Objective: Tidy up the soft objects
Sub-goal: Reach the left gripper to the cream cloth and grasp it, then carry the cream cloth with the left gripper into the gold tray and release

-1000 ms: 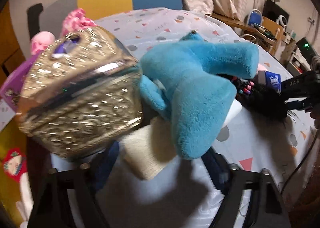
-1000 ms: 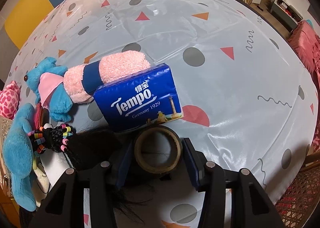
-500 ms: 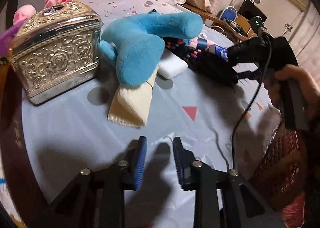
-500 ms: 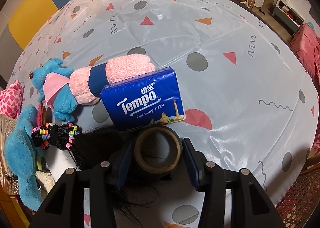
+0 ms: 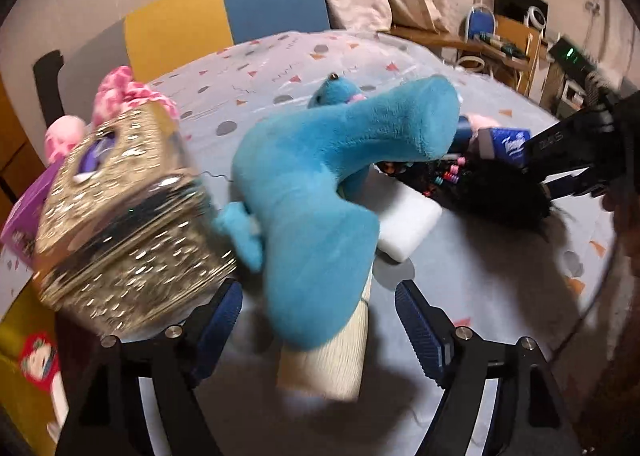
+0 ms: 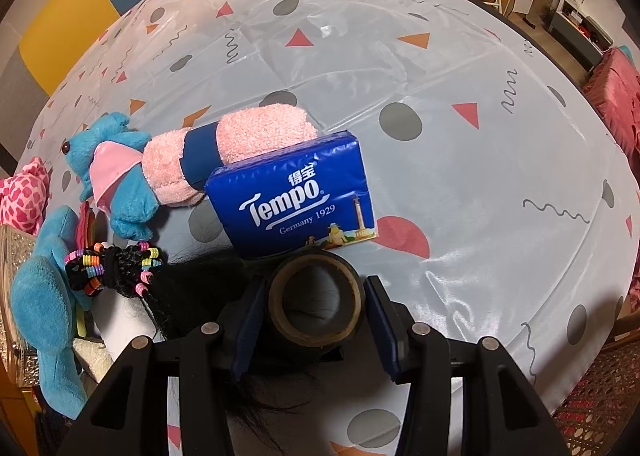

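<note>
Now the left claw (image 5: 318, 320), its jaws just opening, stands released around the fuzzy blue plush toy (image 5: 320, 192) and ribbed cream cloth (image 5: 332, 356), while the right claw (image 6: 312, 312) is clenched on a brown tape ring (image 6: 316, 304).

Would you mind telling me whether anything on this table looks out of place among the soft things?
Yes: a hard tape roll sits between the right gripper's jaws, resting on the black wig. A gold metal box also stands beside the blue plush. Neither is soft.
</note>
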The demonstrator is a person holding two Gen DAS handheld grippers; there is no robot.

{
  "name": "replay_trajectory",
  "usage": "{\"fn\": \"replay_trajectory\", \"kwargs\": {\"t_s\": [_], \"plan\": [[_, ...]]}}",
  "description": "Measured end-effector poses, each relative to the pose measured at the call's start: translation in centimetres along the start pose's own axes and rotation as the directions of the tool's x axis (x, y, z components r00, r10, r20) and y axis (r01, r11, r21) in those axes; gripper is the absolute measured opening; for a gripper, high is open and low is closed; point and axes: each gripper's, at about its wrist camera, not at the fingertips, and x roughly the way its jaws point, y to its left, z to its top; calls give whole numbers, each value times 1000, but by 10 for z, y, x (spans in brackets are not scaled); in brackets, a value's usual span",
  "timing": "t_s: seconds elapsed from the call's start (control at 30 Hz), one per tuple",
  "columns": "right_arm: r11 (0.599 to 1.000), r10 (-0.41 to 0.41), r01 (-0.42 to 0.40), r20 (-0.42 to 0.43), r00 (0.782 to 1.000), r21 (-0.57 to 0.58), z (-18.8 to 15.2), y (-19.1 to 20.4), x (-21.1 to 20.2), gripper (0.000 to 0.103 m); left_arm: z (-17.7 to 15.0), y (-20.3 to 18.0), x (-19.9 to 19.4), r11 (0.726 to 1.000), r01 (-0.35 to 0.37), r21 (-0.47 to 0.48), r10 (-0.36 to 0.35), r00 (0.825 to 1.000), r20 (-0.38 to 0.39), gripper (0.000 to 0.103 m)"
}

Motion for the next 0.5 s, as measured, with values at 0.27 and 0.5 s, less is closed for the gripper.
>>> {"fn": "replay_trajectory", "kwargs": {"t_s": [0.27,0.5], "plan": [[1000,-5,5,-1,1000,-21,0,2,1,50,-7,2,28,993,83,-78,-90,993,-81,45],[1000,-6,6,0,1000,-26,0,2,2,50,-60,5,-19,993,99,-56,-102,994,-49,47]]}}
